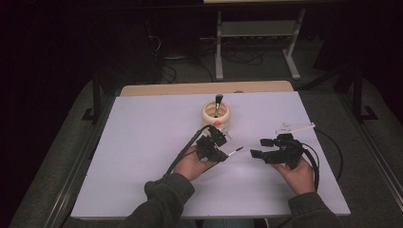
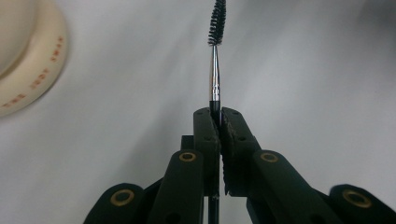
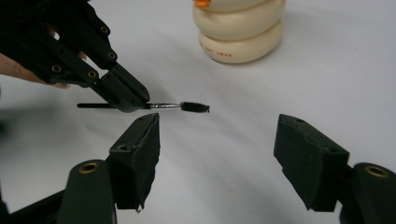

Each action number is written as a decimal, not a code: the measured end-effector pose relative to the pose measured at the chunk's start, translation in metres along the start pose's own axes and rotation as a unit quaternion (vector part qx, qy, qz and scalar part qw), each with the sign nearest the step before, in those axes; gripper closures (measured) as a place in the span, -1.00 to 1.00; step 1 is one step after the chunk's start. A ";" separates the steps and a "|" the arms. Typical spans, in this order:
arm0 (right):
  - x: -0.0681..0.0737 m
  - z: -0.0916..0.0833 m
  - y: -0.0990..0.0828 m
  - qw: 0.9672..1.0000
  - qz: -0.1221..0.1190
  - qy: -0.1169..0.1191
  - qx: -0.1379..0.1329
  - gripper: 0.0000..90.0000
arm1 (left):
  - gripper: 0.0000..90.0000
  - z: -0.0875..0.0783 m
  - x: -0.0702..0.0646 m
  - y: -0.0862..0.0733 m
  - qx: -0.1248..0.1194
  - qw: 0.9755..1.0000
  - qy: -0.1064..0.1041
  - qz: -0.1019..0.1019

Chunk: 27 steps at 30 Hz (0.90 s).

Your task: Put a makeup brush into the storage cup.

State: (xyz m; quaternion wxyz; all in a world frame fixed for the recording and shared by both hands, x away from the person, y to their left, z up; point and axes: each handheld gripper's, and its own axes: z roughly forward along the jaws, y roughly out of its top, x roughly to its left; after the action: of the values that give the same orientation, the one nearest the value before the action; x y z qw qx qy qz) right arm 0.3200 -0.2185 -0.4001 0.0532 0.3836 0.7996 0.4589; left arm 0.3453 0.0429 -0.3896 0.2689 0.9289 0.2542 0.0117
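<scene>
My left gripper (image 1: 222,155) is shut on a thin black-handled spoolie brush (image 1: 235,151), whose bristle tip points right toward my right gripper (image 1: 260,147). In the left gripper view the jaws (image 2: 218,114) clamp the handle, with the silver ferrule and bristles (image 2: 217,23) sticking out ahead. My right gripper (image 3: 219,126) stands open with nothing between its pads. Just beyond them the left gripper (image 3: 128,95) holds the brush (image 3: 194,107) level above the table. A cream ringed holder (image 1: 216,115) with a makeup brush upright in it stands behind the left gripper.
The white tabletop (image 1: 142,142) has a wooden strip (image 1: 204,88) along its far edge. Black cables trail from both grippers, one looping at the right (image 1: 335,152). A metal frame (image 1: 256,42) stands on the dark floor beyond the table.
</scene>
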 end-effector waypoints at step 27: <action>0.064 0.048 0.044 0.991 -0.043 0.126 0.005 -0.15 | 0.91 -0.083 0.004 -0.065 -0.154 0.988 -0.014 0.011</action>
State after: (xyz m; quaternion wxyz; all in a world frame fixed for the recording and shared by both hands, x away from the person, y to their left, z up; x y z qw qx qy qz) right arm 0.3207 -0.1306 -0.3761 -0.0303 0.2883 0.8180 0.4968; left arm 0.3050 0.1329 -0.3519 0.4118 0.8794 0.2353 0.0407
